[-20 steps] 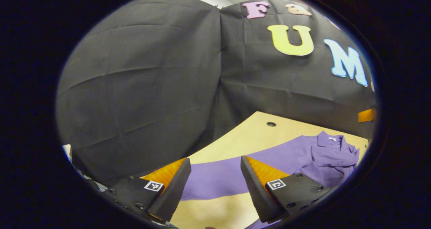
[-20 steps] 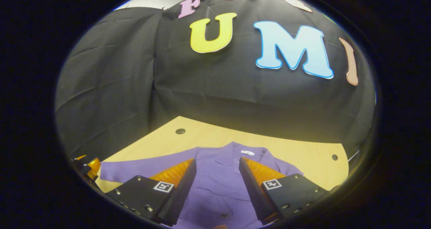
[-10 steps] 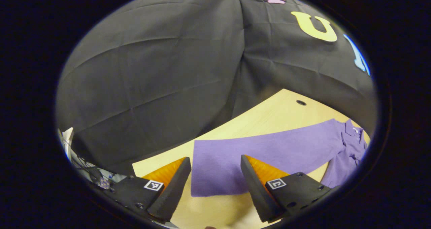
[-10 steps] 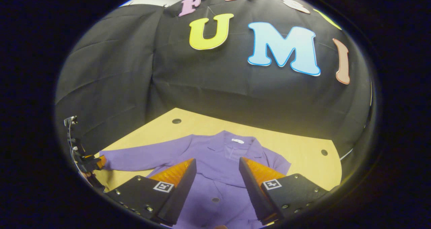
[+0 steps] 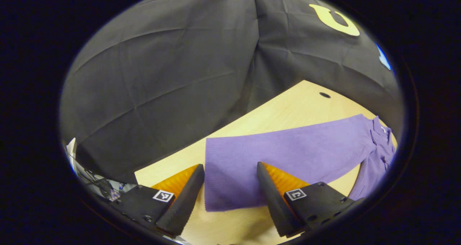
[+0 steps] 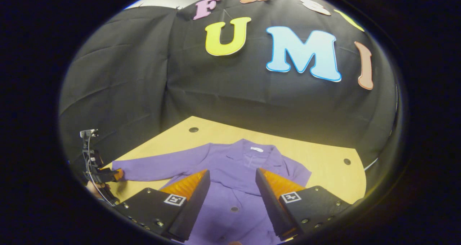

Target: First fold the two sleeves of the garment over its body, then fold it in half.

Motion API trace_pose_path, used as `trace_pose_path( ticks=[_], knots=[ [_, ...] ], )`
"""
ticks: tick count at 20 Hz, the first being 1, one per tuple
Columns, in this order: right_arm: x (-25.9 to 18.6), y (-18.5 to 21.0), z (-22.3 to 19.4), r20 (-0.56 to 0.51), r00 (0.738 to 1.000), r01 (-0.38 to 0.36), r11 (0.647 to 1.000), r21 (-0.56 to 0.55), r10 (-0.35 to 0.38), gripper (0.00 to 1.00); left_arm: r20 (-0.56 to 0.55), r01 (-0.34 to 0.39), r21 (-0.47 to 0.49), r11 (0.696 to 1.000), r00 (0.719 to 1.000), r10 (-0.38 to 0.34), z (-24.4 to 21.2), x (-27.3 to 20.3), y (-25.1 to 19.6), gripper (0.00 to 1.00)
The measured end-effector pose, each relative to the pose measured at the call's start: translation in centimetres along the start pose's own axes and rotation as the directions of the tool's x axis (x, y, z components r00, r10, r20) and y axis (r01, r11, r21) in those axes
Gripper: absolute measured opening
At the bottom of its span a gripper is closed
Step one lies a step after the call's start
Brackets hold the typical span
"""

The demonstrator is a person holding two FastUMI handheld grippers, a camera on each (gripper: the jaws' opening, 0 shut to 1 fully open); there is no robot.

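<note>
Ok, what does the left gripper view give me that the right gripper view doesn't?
Left gripper view: the cuff end of the outstretched sleeve close up, lying flat between the open fingers of the left gripper.

Right gripper view: the collar, a front button and the body between the open fingers of the right gripper, plus the left gripper far off at the sleeve's end.

Both: the purple garment spread on the wooden table, a hole in the tabletop, and the black cloth wall.
</note>
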State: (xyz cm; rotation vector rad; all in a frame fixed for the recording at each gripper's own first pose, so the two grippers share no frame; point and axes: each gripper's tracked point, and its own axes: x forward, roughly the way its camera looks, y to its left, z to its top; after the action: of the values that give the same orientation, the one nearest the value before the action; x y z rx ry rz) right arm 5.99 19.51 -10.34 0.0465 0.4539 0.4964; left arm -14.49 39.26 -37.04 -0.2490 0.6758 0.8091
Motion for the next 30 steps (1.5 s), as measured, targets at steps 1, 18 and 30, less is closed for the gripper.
trace_pose_path(
  ticks=[1,18,30],
  knots=[
    [-0.1,0.1,-0.1,-0.002,1.0,-0.004,1.0,0.006,0.004,0.8,-0.001,0.006,0.002,1.0,1.0,-0.006,0.0,0.0,0.0,0.94],
    [-2.3,-4.6,-2.3,-0.031,0.995,0.1,0.988,0.121,-0.097,0.81,0.021,0.069,-0.002,0.998,0.997,-0.069,3.3,-1.1,-2.7,0.07],
    [-4.1,-8.3,-4.0,-0.027,0.989,0.15,0.975,0.166,-0.148,0.81,0.091,0.326,-0.08,0.942,0.944,-0.318,10.9,-8.4,-14.1,0.07]
  ],
)
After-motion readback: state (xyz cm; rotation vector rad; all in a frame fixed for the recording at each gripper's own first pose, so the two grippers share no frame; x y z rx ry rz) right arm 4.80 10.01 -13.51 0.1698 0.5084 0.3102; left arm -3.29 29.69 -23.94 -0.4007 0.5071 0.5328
